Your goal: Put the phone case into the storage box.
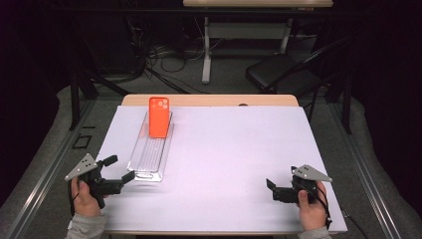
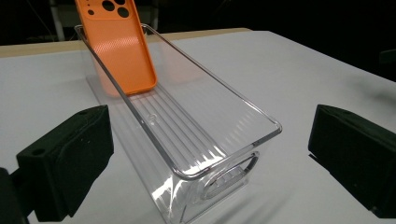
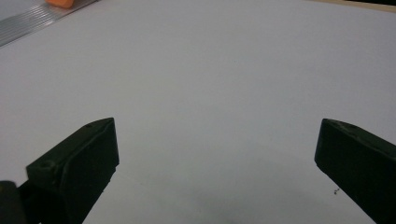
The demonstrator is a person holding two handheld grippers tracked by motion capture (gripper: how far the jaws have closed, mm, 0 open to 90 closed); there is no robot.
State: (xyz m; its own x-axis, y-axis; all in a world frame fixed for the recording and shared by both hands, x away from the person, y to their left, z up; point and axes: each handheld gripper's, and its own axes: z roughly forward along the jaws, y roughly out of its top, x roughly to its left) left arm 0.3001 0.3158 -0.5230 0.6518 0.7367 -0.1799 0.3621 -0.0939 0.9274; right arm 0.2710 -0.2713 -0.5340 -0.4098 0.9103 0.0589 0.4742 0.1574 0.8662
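My left gripper (image 1: 118,170) waits with its black jaws spread wide and nothing between them, aimed straight at the near short end of the long clear plastic bin (image 2: 219,140) with the ribbed floor, a stance I read as lining up to take that end wall by its oval handle cut-out. The bin lies lengthwise away from me on the white table cover (image 1: 229,149), and in the left gripper view its near rim sits just ahead of the jaws without touching either. At the bin's far end one orange phone case (image 1: 159,116), soft-looking plastic with round camera holes, stands tilted back against the end wall, its lower edge on the ribbed floor; the lean seems to be what keeps it upright. Well to the right of the bin, my right gripper (image 1: 272,188) rests low near the table's front edge, jaws likewise parted and empty, pointed over bare cover. The count: one bin, one case, two grippers, two hands.
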